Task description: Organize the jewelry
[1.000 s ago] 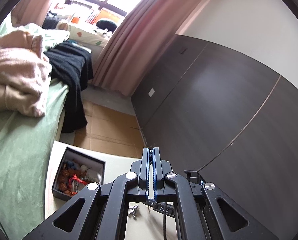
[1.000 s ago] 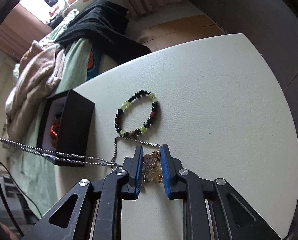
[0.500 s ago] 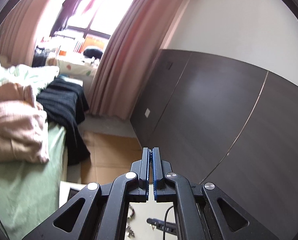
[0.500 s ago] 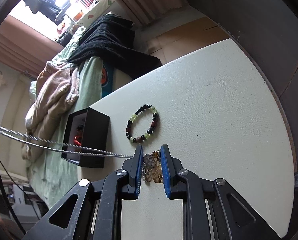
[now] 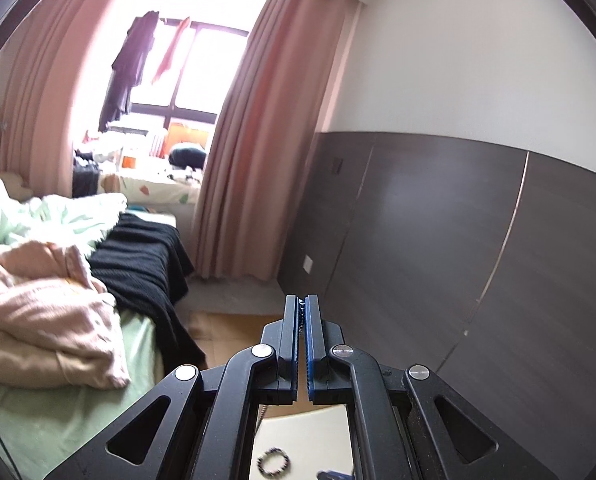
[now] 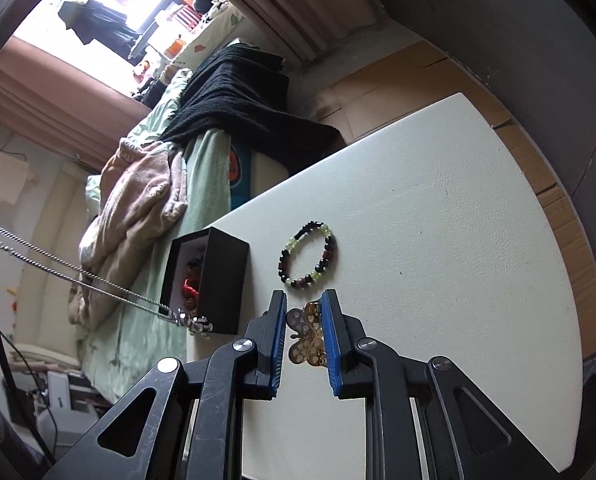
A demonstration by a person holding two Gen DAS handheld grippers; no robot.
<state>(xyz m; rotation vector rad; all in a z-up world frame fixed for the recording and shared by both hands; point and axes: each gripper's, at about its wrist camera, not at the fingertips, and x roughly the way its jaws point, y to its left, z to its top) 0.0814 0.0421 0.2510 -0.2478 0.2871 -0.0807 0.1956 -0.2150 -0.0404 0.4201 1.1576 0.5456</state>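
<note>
Since the earlier frame the left gripper (image 5: 301, 320) has risen: in the left wrist view the white table (image 5: 322, 424) has sunk to a sliver at the bottom edge and the window and curtain (image 5: 242, 152) fill the scene. Its jaws are closed on a thin dark chain seen between the blue pads. In the right wrist view, that silver chain (image 6: 58, 268) now runs taut from the upper left down to its pendant (image 6: 196, 322), lifted clear beside the black jewelry box (image 6: 218, 280). The right gripper (image 6: 305, 334) clamps the gold butterfly ornament (image 6: 306, 336), near the beaded bracelet (image 6: 308, 256) lying further back on the table. The two pieces appear untangled; boxing the chain likely follows.
</note>
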